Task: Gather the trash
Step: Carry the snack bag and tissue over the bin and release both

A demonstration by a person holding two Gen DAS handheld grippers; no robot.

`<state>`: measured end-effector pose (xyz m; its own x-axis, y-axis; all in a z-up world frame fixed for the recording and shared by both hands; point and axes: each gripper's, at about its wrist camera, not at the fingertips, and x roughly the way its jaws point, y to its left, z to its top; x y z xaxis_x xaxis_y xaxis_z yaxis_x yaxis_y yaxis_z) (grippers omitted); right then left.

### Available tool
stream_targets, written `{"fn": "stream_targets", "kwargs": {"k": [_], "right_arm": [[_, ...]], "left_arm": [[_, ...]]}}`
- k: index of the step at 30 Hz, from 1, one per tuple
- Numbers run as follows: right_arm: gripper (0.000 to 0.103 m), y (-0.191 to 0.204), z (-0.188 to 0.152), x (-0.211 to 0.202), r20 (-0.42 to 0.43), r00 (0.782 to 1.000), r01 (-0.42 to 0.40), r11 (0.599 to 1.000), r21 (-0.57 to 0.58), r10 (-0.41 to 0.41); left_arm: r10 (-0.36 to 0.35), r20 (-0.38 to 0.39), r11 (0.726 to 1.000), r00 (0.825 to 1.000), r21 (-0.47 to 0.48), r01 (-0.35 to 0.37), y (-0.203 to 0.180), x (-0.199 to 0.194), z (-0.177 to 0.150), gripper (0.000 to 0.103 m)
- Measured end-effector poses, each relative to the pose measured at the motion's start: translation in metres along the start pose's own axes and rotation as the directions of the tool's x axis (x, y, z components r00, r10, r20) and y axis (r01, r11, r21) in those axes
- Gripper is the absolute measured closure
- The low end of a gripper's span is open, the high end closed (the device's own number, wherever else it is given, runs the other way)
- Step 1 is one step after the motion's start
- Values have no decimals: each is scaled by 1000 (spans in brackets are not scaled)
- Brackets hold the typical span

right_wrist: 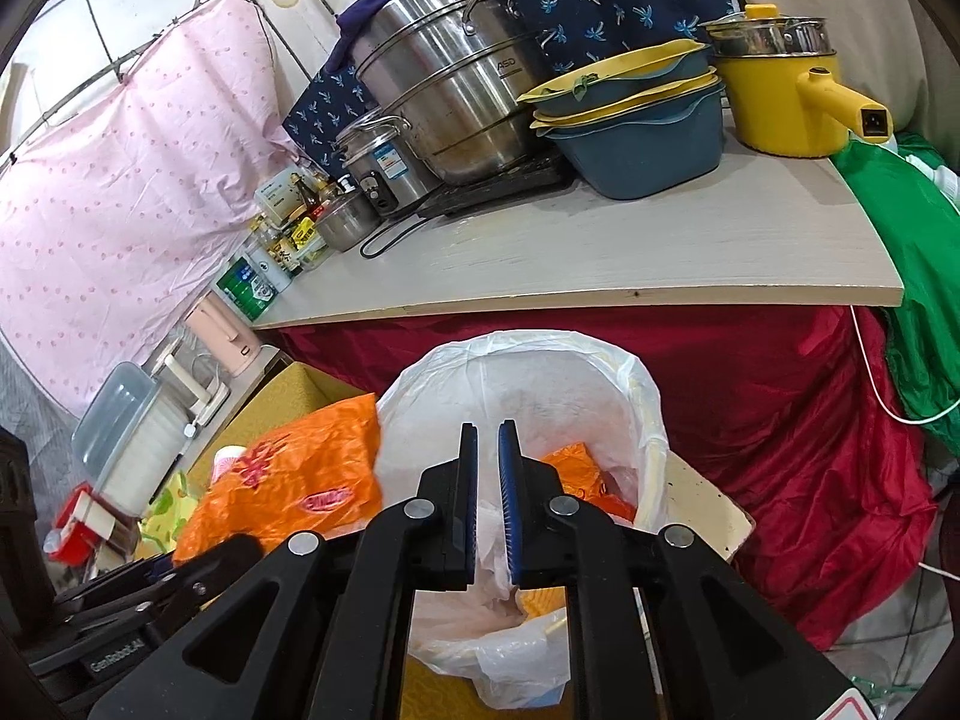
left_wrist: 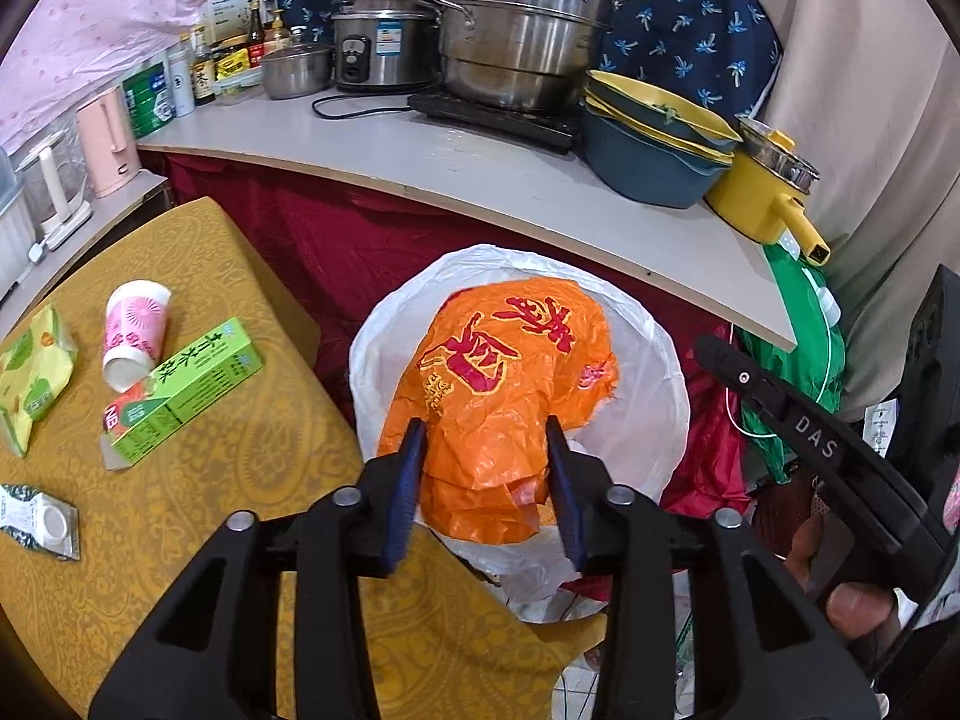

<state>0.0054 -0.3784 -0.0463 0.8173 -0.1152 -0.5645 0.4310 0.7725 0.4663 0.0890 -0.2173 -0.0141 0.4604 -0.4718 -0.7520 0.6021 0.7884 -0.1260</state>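
Observation:
My left gripper (left_wrist: 485, 438) is shut on a crumpled orange plastic bag (left_wrist: 510, 372) with red characters and holds it over the white-lined trash bin (left_wrist: 660, 408). The orange bag also shows in the right wrist view (right_wrist: 288, 480), left of the bin's white liner (right_wrist: 540, 372). My right gripper (right_wrist: 487, 444) hangs over the bin mouth, its blue pads nearly closed with a narrow gap and nothing between them. On the yellow tablecloth (left_wrist: 240, 480) lie a pink paper cup (left_wrist: 135, 333), a green carton (left_wrist: 186, 399), a green-yellow wrapper (left_wrist: 33, 372) and a small packet (left_wrist: 42, 519).
A grey counter (left_wrist: 480, 174) behind the bin carries steel pots (left_wrist: 522, 30), a rice cooker (left_wrist: 378, 42), stacked blue-yellow basins (left_wrist: 654, 144), a yellow pot (left_wrist: 762, 198) and bottles (left_wrist: 204, 69). Red cloth (right_wrist: 780, 390) hangs under it. A pink kettle (left_wrist: 108, 141) stands left.

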Motion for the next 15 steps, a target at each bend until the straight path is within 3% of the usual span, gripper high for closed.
{"fn": "stream_targets", "kwargs": {"k": [1, 3, 5, 11, 15], "right_arm": [[92, -2, 0, -1, 1, 1000, 0, 1000, 2, 0], [92, -4, 1, -1, 3, 1000, 2, 1000, 6, -2], [92, -6, 1, -2, 6, 1000, 3, 1000, 8, -3], [92, -3, 1, -6, 8, 1000, -1, 1000, 4, 1], [84, 4, -1, -5, 5, 1000, -8, 1000, -5, 8]], "left_arm": [[4, 3, 1000, 1000, 5, -4, -3, 2, 0, 53], [4, 9, 1000, 1000, 11, -4, -5, 4, 2, 49], [6, 14, 1000, 1000, 4, -6, -5, 4, 3, 35], [31, 46, 998, 998, -49, -29, 10, -6, 7, 29], [66, 52, 993, 996, -103, -61, 32, -12, 5, 26]]}}
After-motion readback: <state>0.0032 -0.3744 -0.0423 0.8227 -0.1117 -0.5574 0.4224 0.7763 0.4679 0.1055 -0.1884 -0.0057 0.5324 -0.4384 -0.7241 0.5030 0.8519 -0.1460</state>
